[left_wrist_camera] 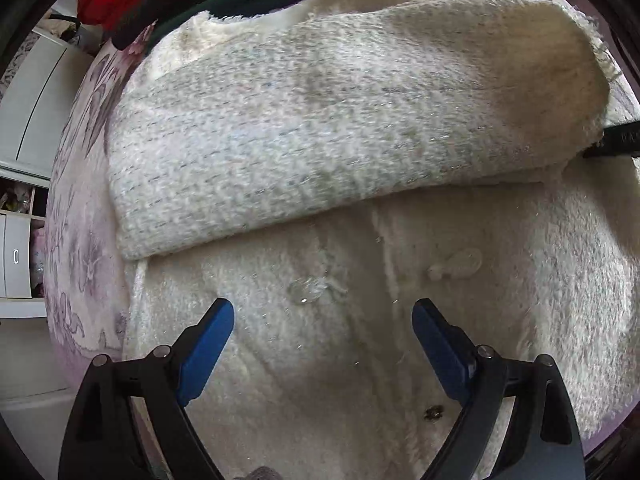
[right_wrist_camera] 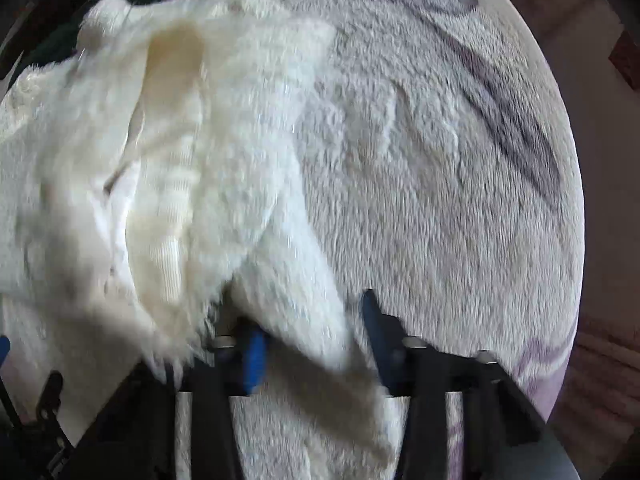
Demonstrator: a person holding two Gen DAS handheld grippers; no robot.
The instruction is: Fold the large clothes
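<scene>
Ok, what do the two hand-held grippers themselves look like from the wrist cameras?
The left hand-held gripper has two curved matte black plastic fingers with small silver pivot pins, each tipped by a flat blue pad. The right hand-held gripper is built the same way, black with blue pads and silver pins, though blur and the fluffy cream-white knitted garment hide part of it. No cables, sleeves or hands show.

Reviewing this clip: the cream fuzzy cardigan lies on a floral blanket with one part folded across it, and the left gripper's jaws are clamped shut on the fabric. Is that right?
Not quite. In the left wrist view the left gripper has its jaws wide apart above the cream fuzzy cardigan, holding nothing. The rest stands: the cardigan lies on the floral blanket with one part folded across it.
</scene>
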